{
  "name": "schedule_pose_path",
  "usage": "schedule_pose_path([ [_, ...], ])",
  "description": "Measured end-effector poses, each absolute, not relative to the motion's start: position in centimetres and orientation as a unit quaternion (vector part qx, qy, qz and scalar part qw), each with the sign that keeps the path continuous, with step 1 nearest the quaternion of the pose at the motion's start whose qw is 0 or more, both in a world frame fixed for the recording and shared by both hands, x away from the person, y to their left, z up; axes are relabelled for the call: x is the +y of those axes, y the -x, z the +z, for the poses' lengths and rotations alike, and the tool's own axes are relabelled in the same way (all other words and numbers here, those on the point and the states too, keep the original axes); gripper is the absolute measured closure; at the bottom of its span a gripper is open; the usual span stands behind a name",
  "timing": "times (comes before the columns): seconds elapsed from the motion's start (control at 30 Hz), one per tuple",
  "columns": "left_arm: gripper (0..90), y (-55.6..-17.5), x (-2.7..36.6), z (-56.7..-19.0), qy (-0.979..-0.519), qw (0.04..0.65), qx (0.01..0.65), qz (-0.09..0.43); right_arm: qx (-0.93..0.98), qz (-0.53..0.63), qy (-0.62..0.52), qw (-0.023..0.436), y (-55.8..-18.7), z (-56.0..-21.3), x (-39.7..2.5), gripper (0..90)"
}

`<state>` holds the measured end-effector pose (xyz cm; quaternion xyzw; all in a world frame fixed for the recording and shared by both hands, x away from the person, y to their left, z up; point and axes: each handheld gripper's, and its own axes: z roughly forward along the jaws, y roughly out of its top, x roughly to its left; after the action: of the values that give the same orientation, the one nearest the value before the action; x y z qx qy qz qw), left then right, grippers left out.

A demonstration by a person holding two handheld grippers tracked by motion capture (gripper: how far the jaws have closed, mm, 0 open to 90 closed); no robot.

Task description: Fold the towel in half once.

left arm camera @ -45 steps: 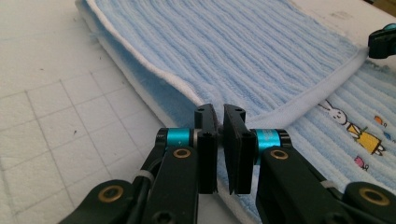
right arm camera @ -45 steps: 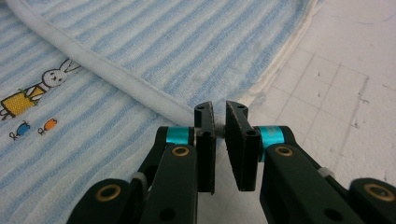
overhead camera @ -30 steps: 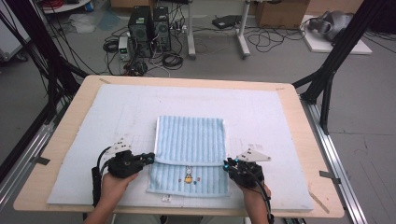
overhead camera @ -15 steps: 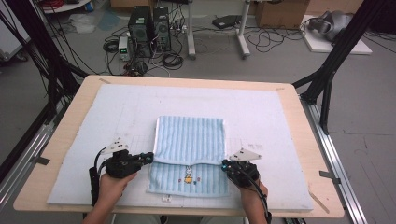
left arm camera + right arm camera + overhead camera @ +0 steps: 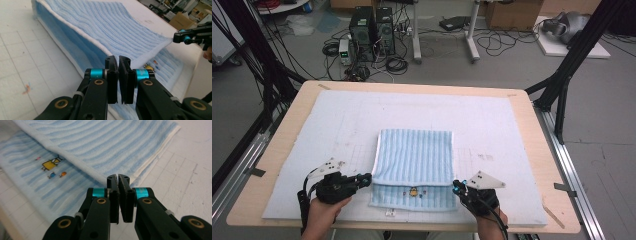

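A light blue striped towel [image 5: 414,157] lies folded on the white mat [image 5: 497,125], its upper layer stopping short of the near edge. The lower layer shows a small embroidered figure [image 5: 413,191]. My left gripper [image 5: 367,178] is shut on the near left corner of the upper layer. My right gripper [image 5: 456,186] is shut on the near right corner. In the left gripper view the towel's [image 5: 120,30] white hem runs into the shut jaws of my left gripper [image 5: 118,61], with the right gripper [image 5: 186,37] farther off. In the right gripper view the hem of the towel [image 5: 112,142] meets my right gripper [image 5: 118,178].
The mat covers most of a wooden table [image 5: 539,150] with its rim bare all round. Black frame legs [image 5: 562,95] stand at both sides. On the floor beyond the table are computer towers [image 5: 372,27] and cables.
Both grippers have moved slightly toward the person, drawing the towel's upper layer nearer the near edge. The far fold has shifted a little closer too.
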<state>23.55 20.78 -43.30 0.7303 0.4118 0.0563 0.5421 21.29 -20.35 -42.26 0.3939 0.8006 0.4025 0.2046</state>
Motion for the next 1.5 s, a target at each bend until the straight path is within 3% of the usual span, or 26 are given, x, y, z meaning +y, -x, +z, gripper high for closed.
schedule_pose_path([
  [0.6, 85.2, -20.2, 21.1, -44.4, -0.749, 0.532, 0.392, 0.046, 0.805, 0.402, -0.385, 0.203, -16.4, -42.5, -21.1, 89.3],
  [0.7, 85.3, -20.3, 21.1, -44.5, -0.746, 0.533, 0.396, 0.045, 0.806, 0.394, -0.396, 0.196, -17.2, -42.9, -20.8, 74.3],
  [0.83, 85.3, -20.4, 21.2, -44.5, -0.745, 0.535, 0.397, 0.044, 0.819, 0.381, -0.392, 0.175, -18.2, -43.4, -19.4, 69.0],
  [1.03, 85.3, -20.4, 21.3, -44.6, -0.744, 0.535, 0.398, 0.042, 0.837, 0.344, -0.388, 0.175, -19.1, -44.2, -18.7, 83.9],
  [1.5, 85.1, -19.3, 21.4, -44.5, -0.751, 0.536, 0.385, 0.027, 0.830, 0.381, -0.373, 0.163, -16.8, -42.8, -20.2, 84.8],
])
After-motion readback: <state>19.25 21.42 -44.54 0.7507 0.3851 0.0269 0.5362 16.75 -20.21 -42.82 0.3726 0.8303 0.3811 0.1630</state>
